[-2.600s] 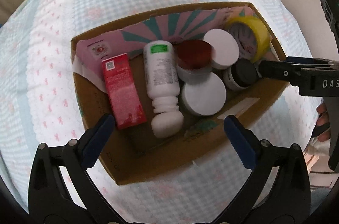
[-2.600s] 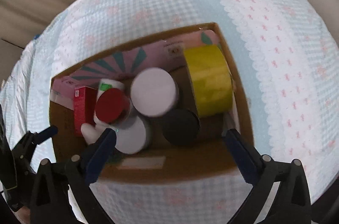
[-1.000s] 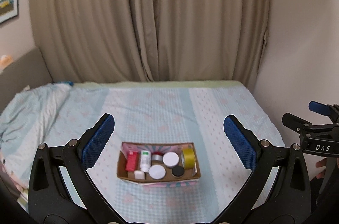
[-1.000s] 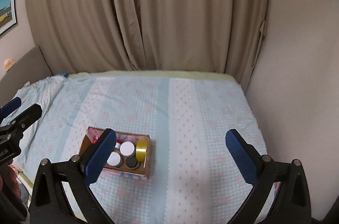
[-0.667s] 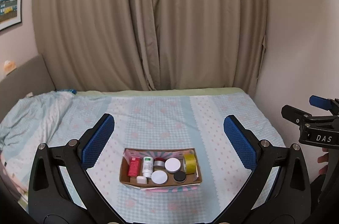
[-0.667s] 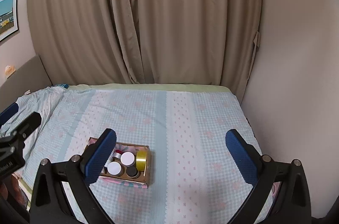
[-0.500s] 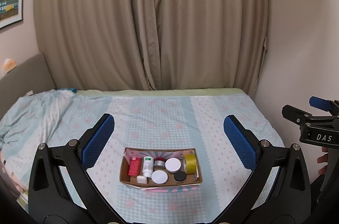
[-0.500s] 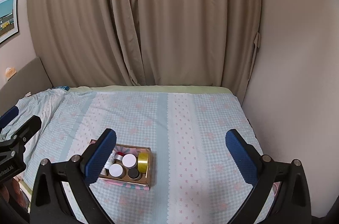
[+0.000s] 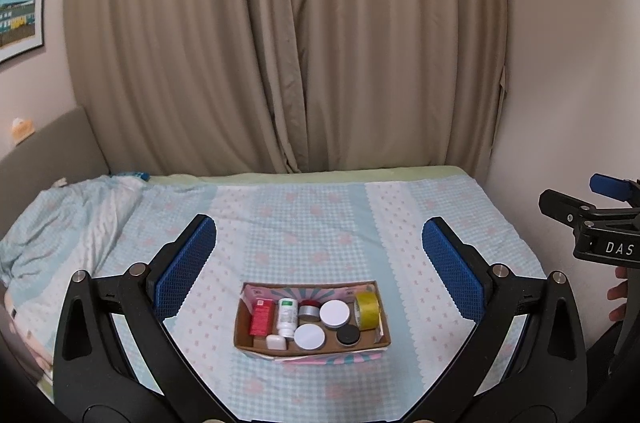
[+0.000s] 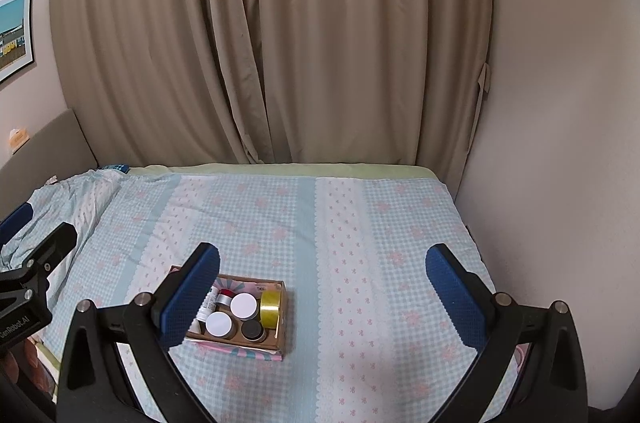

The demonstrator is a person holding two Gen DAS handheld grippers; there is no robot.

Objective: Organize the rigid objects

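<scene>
A cardboard box (image 9: 384,327) sits on the bed, also in the right wrist view (image 10: 282,323). It holds a red carton (image 9: 262,317), a white bottle (image 9: 287,317), white-lidded jars (image 9: 335,313), a black jar (image 9: 347,335) and a yellow tape roll (image 9: 367,310) (image 10: 270,309). My left gripper (image 9: 319,259) is open and empty, well back from and above the box. My right gripper (image 10: 322,281) is open and empty, to the right of the box.
The bed has a blue checked sheet (image 9: 320,215) with a rumpled duvet (image 9: 60,223) at the left. Beige curtains (image 9: 280,43) hang behind it. A wall (image 10: 560,143) runs along the bed's right side. A headboard (image 9: 48,147) stands at the left.
Both grippers have pulled far back and up from the box, which was close below 2.6 s ago. In the last half second the view barely shifts. Both stay open.
</scene>
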